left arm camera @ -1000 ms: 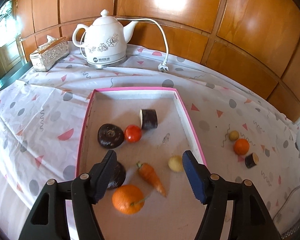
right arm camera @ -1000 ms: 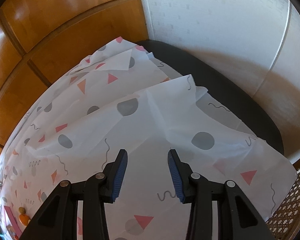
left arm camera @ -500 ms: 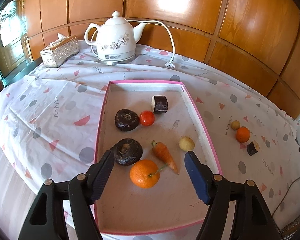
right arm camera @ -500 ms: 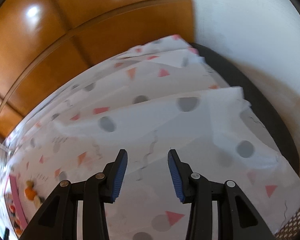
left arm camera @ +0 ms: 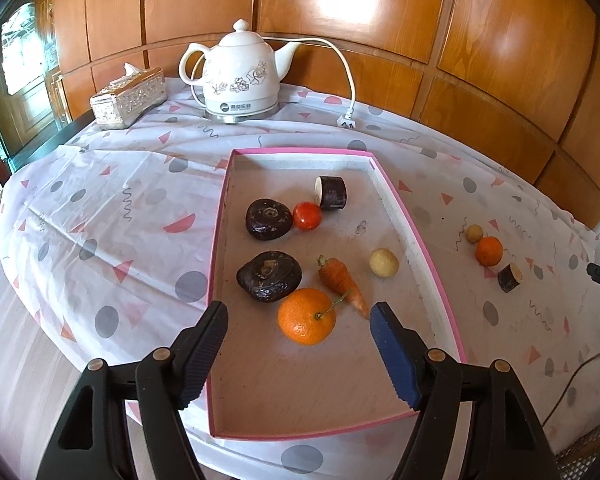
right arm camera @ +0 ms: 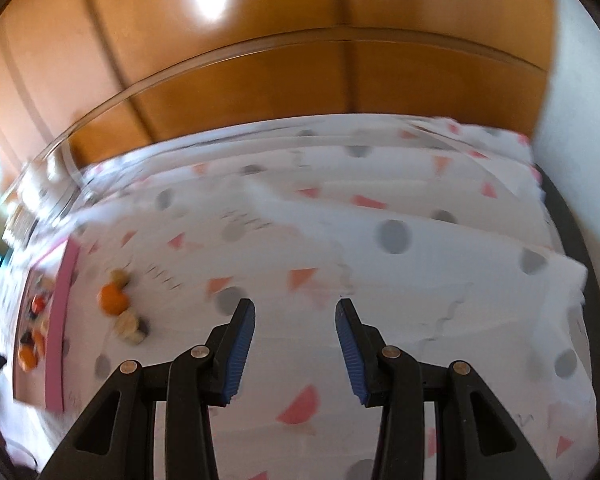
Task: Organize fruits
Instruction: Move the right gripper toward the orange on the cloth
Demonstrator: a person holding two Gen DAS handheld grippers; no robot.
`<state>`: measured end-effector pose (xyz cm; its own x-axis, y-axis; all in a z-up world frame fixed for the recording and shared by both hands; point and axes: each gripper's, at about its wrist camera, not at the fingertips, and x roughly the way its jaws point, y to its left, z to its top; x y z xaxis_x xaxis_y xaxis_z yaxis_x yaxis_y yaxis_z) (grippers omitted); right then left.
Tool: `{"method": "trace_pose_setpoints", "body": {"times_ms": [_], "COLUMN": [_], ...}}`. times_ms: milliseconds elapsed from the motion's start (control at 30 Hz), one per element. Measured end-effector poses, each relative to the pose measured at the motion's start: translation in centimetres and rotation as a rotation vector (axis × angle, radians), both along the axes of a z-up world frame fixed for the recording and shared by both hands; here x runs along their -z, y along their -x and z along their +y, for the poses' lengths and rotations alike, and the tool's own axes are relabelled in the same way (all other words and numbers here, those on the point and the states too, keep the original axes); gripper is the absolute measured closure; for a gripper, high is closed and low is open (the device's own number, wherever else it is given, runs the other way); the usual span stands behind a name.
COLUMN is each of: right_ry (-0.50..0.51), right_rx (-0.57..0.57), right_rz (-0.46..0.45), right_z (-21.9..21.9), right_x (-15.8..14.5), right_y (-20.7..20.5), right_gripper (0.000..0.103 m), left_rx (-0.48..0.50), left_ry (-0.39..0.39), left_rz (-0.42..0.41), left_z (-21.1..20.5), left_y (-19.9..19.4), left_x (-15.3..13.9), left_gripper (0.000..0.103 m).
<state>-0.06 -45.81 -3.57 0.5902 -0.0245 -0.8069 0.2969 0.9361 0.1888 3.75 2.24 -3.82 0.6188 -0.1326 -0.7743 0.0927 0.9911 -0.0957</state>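
The pink tray (left arm camera: 416,236) on the surface holds an orange (left arm camera: 306,316) nearest the left gripper (left arm camera: 298,354), whose empty fingers have just spread wider, pulled back. The right gripper (right arm camera: 296,354), fingers apart and empty, has swung toward loose fruit (right arm camera: 114,299) beside the tray, likely next.

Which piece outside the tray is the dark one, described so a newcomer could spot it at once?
Start at the pink-rimmed tray on the patterned tablecloth and look to its right, where three small pieces lie in a short line on the cloth. The dark chunk is the nearest of the three, just past the small orange. Unlike its round neighbours, it is a dark cut cylinder with a pale face.
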Motion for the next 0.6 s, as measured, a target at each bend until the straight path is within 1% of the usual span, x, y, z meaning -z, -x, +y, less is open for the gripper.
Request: {"method": "trace_pose_setpoints", "body": {"times_ms": [133,500,600], "right_ry": [0.008,-0.004,-0.012], "right_rx": [-0.114,-0.317,-0.395], "right_rz": [0.001,0.002,0.0], "right_z": [3.0,9.7,12.8], "right_x": [-0.2,-0.6,-0.6], "right_y": [-0.9,-3.2,-4.2], "right_gripper": [0.061,0.061,0.061], "left_rx": [-0.003,-0.015,-0.022], "left_ry": [0.004,0.014,0.017], "left_rz": [-0.009,-0.016,-0.017], "left_z": [0.3,1.3,1.6], "left_y": [0.2,0.8,0.9], "left_x": [-0.2,-0.5,-0.5], "left_gripper": [0.029,0.029,0.029]}}
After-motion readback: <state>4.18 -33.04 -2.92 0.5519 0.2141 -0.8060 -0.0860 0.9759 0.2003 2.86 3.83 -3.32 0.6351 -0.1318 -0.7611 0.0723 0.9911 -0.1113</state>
